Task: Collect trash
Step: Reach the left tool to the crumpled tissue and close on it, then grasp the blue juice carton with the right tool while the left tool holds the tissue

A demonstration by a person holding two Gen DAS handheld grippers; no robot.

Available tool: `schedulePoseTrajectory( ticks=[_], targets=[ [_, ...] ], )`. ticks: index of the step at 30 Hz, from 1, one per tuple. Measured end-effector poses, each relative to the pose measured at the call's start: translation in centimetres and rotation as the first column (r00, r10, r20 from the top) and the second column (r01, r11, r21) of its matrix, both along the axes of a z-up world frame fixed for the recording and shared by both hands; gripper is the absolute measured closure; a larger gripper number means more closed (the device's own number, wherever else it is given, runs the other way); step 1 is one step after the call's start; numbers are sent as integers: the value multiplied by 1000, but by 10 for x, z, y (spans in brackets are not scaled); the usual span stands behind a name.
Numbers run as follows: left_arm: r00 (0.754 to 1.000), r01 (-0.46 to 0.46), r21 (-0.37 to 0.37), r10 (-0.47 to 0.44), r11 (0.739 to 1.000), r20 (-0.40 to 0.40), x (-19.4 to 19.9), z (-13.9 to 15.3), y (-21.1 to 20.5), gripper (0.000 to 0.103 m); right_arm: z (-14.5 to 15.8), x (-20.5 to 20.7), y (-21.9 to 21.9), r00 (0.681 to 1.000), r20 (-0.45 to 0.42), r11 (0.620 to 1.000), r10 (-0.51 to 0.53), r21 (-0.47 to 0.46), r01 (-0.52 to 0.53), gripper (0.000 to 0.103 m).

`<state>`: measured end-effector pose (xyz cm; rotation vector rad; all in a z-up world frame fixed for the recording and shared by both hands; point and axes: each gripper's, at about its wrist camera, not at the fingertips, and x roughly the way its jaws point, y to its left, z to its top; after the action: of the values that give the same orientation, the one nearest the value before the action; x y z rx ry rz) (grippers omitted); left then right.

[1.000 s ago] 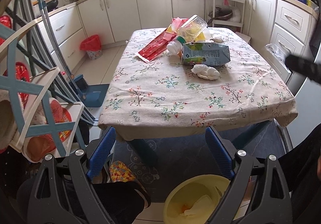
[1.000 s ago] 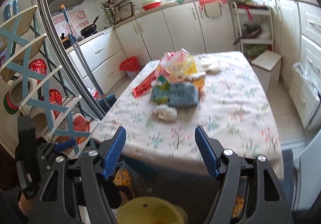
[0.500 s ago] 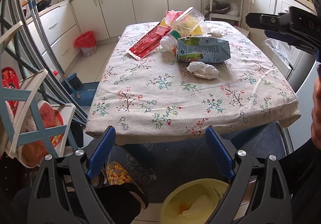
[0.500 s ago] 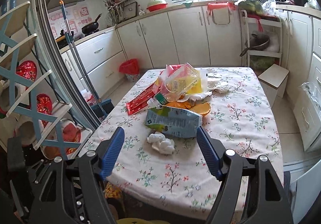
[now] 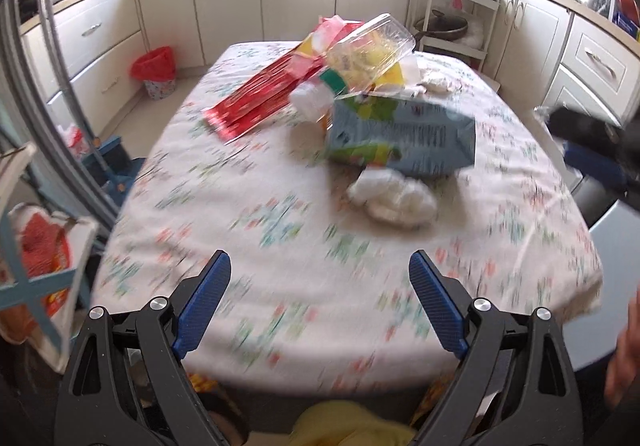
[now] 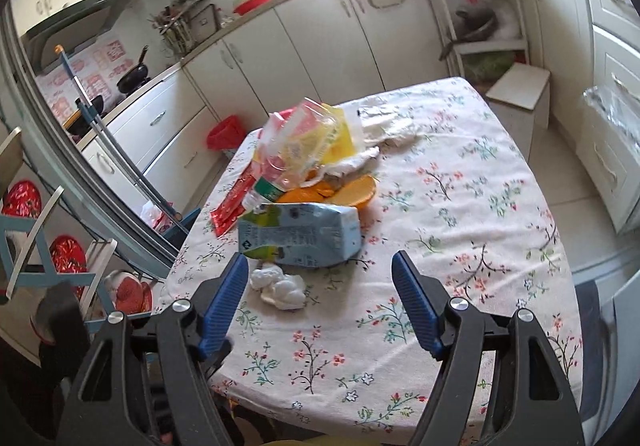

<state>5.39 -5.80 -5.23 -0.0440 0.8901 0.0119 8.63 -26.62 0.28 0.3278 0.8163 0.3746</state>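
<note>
On the table (image 6: 460,214), floral cloth, kitchen setting:
Carton (image 6: 298,234): pale blue, lying on its side, middle of the trash heap.
Crumpled tissue (image 6: 280,286): white, just beside the carton on its near side.
Orange peel (image 6: 352,192): touching the carton's far edge.
Clear plastic bottle (image 6: 296,154): tilted, beyond the carton, over yellow wrapping.
Red wrapper (image 5: 260,98): flat, beyond the carton, toward the table's left edge.
Red-lined bin (image 5: 155,72): on the floor, well apart from the carton.
Right gripper (image 6: 318,288): blue pads spread wide, nothing between them, above the cloth near the tissue and carton.
Left gripper (image 5: 318,288): pads likewise wide and empty, nearer the table's front edge than the carton; blurred view, so probably no contact.
</note>
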Motion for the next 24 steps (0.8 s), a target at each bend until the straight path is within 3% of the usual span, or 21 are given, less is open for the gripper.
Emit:
schedulePoseTrajectory(
  ticks=[10, 15, 24],
  targets=[
    [999, 49, -19, -49, 999, 3, 57, -13, -25, 18, -4, 5, -9, 1000, -17, 999, -17, 30, 17, 31],
    [995, 94, -55, -95, 994, -22, 66, -23, -32, 65, -6, 9, -12, 999, -21, 999, -26, 33, 27, 31],
    [992, 121, -61, -123, 991, -31, 52, -7, -21, 91, -8, 24, 2, 1000, -27, 1000, -13, -12, 13, 31]
  ],
)
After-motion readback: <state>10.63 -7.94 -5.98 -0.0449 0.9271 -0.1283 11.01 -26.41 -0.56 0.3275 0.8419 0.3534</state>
